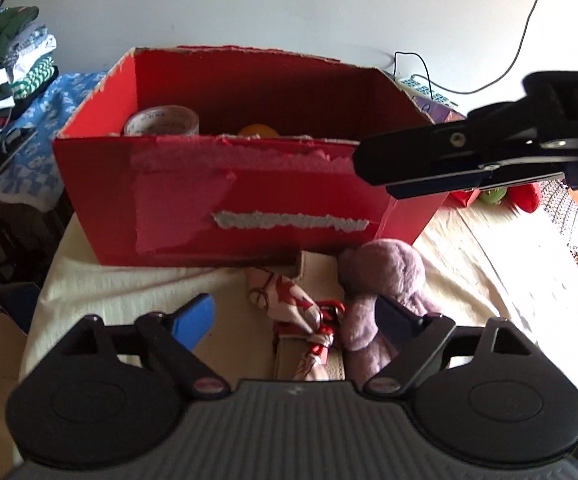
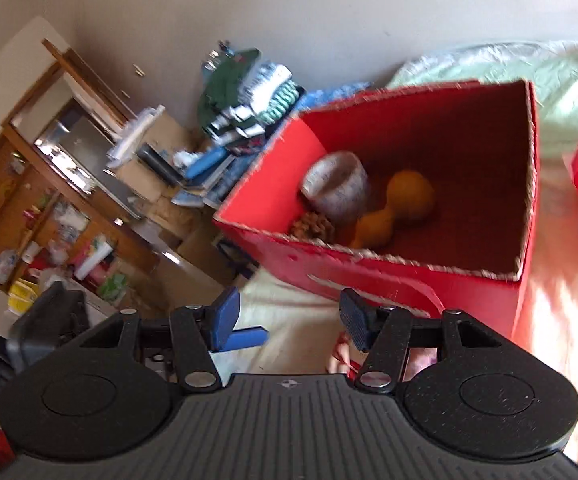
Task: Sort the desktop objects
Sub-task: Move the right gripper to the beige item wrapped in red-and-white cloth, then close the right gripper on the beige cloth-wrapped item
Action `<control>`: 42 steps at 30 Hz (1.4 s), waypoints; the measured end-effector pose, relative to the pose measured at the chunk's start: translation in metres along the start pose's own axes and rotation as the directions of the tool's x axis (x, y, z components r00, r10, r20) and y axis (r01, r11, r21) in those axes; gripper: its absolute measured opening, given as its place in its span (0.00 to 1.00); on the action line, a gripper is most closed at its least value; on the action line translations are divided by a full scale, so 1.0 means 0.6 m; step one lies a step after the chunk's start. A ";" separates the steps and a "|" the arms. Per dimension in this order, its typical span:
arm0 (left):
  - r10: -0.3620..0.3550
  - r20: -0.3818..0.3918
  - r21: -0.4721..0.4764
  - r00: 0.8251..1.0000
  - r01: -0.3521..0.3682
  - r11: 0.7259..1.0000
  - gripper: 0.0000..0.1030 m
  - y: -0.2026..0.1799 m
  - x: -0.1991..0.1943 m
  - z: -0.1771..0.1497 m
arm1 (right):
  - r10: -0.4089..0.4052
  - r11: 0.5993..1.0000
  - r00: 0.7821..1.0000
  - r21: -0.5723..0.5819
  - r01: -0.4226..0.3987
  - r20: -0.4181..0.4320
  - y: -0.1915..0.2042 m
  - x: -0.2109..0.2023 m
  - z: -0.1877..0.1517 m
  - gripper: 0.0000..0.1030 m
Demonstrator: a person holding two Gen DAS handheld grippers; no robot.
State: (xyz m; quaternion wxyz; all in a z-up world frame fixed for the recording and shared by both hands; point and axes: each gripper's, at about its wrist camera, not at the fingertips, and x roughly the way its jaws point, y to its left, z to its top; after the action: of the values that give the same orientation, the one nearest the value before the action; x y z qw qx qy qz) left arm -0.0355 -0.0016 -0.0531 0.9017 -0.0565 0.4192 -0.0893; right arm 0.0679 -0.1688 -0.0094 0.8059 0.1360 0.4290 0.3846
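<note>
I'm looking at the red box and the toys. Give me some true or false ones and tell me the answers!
1. The red box has a roll of tape inside. True.
2. The box is empty. False: besides the tape, it holds an orange dumbbell-shaped toy and a pine cone.
3. A purple plush toy lies on the table in front of the box. True.
4. The left gripper is squeezing the plush toy. False: its jaws stand wide open, gripping nothing.
5. The right gripper holds the tape. False: nothing is between its fingers.
</note>
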 end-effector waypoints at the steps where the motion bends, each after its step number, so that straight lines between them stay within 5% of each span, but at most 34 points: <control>1: -0.001 -0.009 -0.008 1.000 0.001 1.000 0.85 0.002 0.005 -0.003 | -0.022 1.000 1.000 0.005 0.022 -0.012 -0.001 0.007 -0.004 0.58; 11: 0.033 -0.104 -0.030 0.994 -0.036 0.999 0.85 0.010 0.037 -0.013 | -0.086 0.991 0.990 0.090 0.096 -0.116 -0.016 0.051 -0.034 0.58; 22: 0.071 -0.167 0.033 0.983 -0.066 0.997 0.78 0.003 0.049 -0.021 | -0.125 0.980 0.983 0.137 0.144 -0.135 -0.020 0.084 -0.049 0.58; 33: -0.025 -0.184 -0.016 0.983 0.022 1.000 0.60 0.015 0.053 -0.015 | -0.160 0.970 0.976 0.157 0.183 -0.148 -0.031 0.091 -0.057 0.56; 42: -0.057 -0.247 0.050 0.967 0.071 0.996 0.50 -0.015 0.082 -0.016 | -0.251 0.942 0.950 0.179 0.284 -0.183 -0.055 0.075 -0.072 0.47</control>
State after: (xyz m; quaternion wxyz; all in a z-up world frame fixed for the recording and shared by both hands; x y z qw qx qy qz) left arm -0.0129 -0.0209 -0.0945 0.8409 -0.0320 0.5226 -0.1368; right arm 0.0651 -0.1625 -0.0794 0.7962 0.1269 0.5429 0.2351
